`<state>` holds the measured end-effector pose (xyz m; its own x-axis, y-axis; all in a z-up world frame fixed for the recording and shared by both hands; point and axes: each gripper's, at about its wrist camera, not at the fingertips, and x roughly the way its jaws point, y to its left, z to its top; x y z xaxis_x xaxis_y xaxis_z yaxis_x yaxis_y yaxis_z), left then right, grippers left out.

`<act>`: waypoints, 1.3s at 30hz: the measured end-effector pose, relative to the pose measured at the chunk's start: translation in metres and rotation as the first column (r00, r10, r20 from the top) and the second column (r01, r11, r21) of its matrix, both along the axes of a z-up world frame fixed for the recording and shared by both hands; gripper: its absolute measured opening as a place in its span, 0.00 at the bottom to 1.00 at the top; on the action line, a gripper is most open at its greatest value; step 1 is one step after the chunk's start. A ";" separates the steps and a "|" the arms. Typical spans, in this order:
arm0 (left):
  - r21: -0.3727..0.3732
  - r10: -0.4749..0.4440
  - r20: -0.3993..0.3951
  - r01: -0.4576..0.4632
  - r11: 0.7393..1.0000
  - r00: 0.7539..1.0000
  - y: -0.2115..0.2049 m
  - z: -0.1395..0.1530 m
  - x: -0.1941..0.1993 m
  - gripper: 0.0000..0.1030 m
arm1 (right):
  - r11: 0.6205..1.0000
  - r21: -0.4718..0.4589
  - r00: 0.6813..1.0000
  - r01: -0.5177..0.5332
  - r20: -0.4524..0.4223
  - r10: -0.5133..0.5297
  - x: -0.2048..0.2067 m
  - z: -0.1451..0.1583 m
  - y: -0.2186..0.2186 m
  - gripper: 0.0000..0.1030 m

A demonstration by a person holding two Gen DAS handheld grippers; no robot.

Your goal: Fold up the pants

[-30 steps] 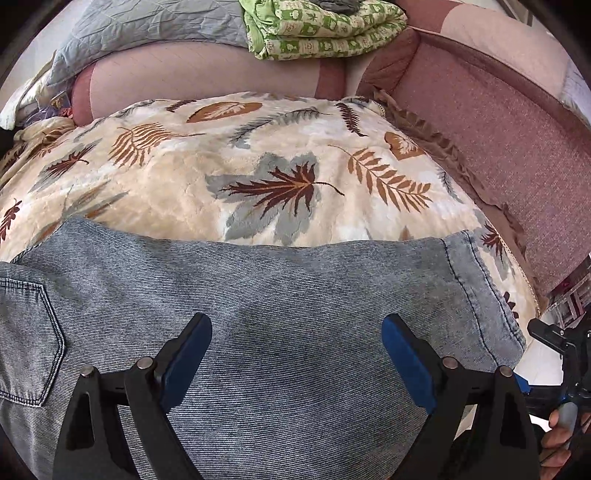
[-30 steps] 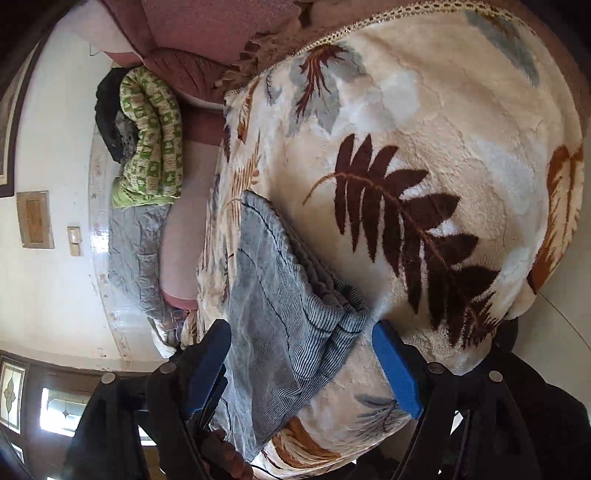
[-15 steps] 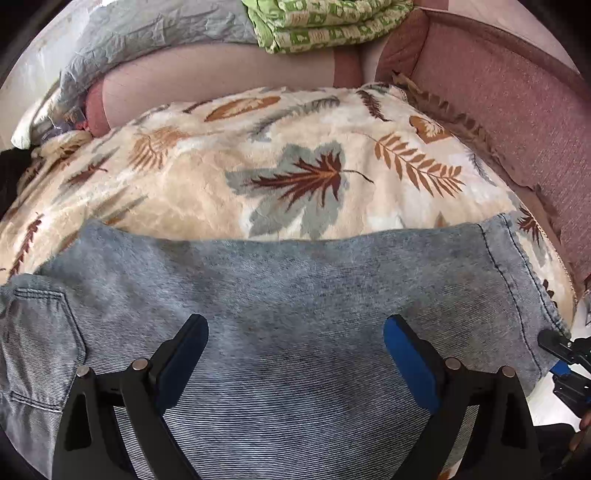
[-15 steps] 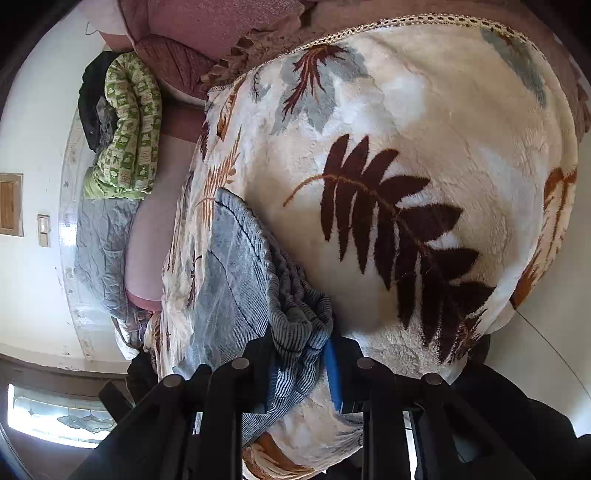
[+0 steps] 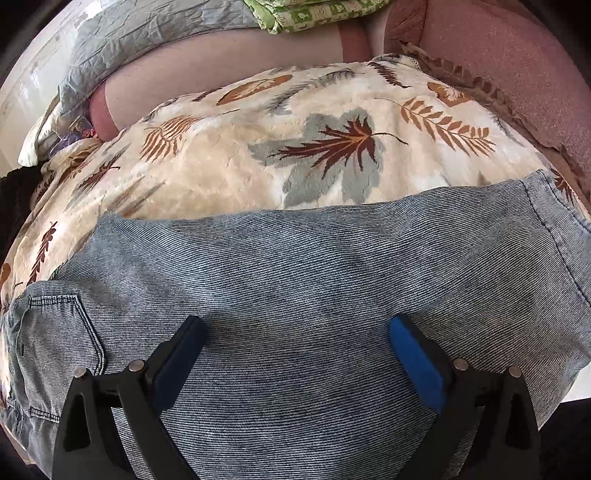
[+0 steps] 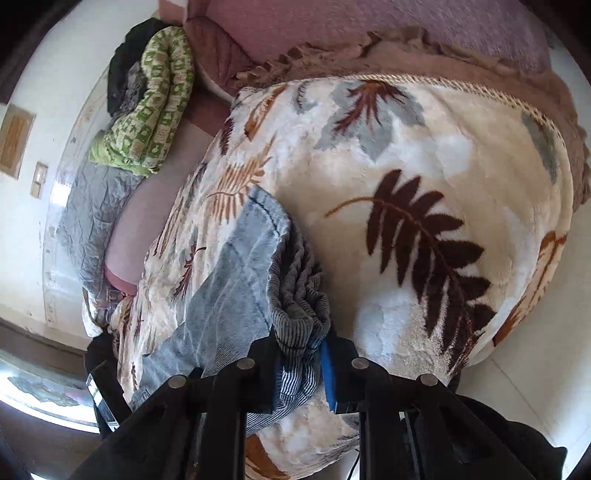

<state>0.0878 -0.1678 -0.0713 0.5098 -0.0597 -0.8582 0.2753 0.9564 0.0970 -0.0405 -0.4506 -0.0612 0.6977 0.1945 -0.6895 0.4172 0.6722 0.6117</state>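
Pants (image 5: pixel 314 295) hem now bunches inside my clenched right hand-held gripper (image 6: pixel 299 365); left hand-held gripper (image 5: pixel 295 347) opening, hovering empty, so folding can start.

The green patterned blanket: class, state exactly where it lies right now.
In the right wrist view the green patterned blanket lies folded at upper left, against the pink sofa back, above the grey quilt and beyond the leaf-print blanket.

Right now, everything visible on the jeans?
The jeans are faded grey-blue denim with a fine diagonal weave, lying folded lengthwise across the leaf-print blanket. A patch pocket faces up, with a stitched hem at the far end. The right claw is closing, its pads pinching the bunched hem end; the left claw is opening wide above them.
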 end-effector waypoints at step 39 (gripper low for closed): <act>-0.609 0.206 -0.119 -0.236 0.758 0.971 0.216 0.066 -0.052 0.91 | 0.868 0.068 0.863 -0.492 0.170 0.476 0.031 -0.015 0.195 0.72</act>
